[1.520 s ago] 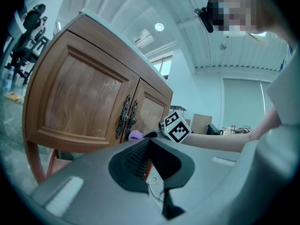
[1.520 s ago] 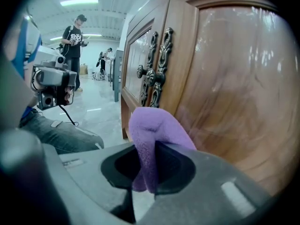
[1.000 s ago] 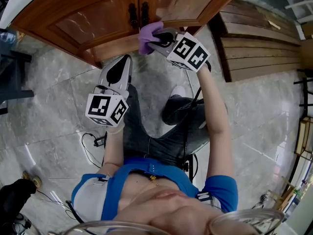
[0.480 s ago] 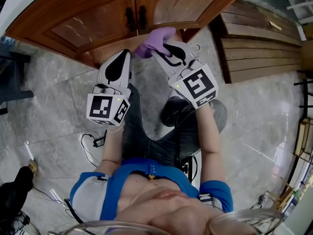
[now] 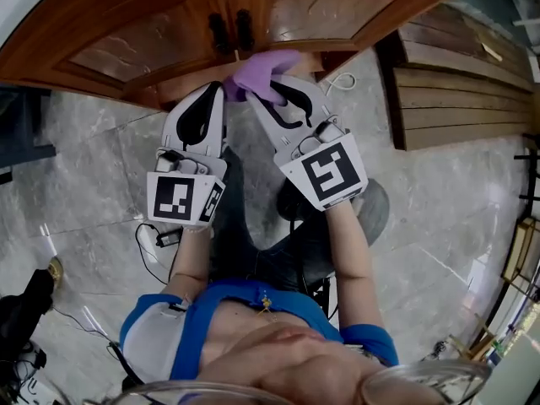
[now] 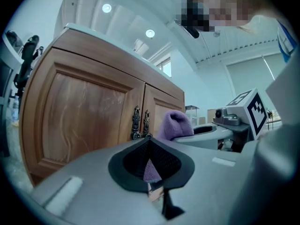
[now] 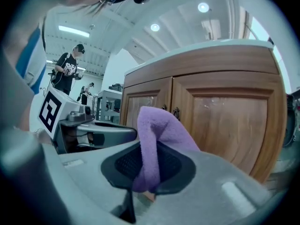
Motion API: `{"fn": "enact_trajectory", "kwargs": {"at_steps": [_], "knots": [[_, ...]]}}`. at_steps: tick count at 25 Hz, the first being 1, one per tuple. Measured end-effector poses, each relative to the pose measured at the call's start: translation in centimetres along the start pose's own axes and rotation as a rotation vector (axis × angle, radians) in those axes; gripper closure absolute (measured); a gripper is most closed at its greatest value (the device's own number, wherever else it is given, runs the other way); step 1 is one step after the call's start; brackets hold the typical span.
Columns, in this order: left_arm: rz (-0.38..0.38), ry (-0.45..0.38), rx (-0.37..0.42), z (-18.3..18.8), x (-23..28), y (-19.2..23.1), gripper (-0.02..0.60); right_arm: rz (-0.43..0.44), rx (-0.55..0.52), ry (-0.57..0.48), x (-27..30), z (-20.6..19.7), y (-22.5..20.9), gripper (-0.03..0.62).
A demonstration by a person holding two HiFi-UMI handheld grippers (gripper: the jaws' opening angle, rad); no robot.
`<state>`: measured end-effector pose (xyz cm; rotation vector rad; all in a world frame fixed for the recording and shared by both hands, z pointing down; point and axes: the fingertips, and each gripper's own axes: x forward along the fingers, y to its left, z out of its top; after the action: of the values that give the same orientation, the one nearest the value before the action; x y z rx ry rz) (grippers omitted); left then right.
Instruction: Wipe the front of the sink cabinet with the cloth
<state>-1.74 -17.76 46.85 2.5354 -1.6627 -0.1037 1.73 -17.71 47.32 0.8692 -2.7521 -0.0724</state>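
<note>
A grey marble-look floor (image 5: 101, 184) fills most of the view from above. A brown wooden sink cabinet (image 5: 126, 32) with two panelled doors runs along the top edge. A person in a blue shirt (image 5: 253, 319) crouches facing it, holding a gripper in each hand. To the right of the cabinet lies a stack of wooden slats (image 5: 456, 83).

The left gripper (image 5: 218, 91) points at the cabinet's lower edge. Its jaws meet at the tips and hold nothing, and only a sliver of purple shows through the gap behind them. The right gripper (image 5: 257, 91) sits just beside it, tilted in towards it, jaws clamped on a purple cloth (image 5: 261, 70).

The cloth stands up out of the jaws in a folded hump. It is at the bottom rail of the cabinet front, just below the two dark door handles (image 5: 229, 30) where the doors meet. Whether it presses on the wood is not clear. Thin cables (image 5: 156, 243) trail on the floor by the person's left side.
</note>
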Motion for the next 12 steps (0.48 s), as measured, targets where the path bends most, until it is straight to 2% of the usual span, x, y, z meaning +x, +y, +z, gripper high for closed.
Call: {"fn": "enact_trajectory", "kwargs": {"at_steps": [8, 10, 12], "knots": [[0.036, -0.002, 0.000, -1.0, 1.4, 1.1, 0.583, 0.025, 0.007, 0.014, 0.8, -0.5, -1.0, 0.530], [0.067, -0.024, -0.012, 0.1, 1.8, 1.8, 0.583, 0.063, 0.008, 0.026, 1.4, -0.3, -1.1, 0.531], [0.132, -0.026, -0.008, 1.2, 1.7, 2.5, 0.583, 0.107, 0.076, 0.004, 1.8, 0.0, -0.8, 0.531]]}}
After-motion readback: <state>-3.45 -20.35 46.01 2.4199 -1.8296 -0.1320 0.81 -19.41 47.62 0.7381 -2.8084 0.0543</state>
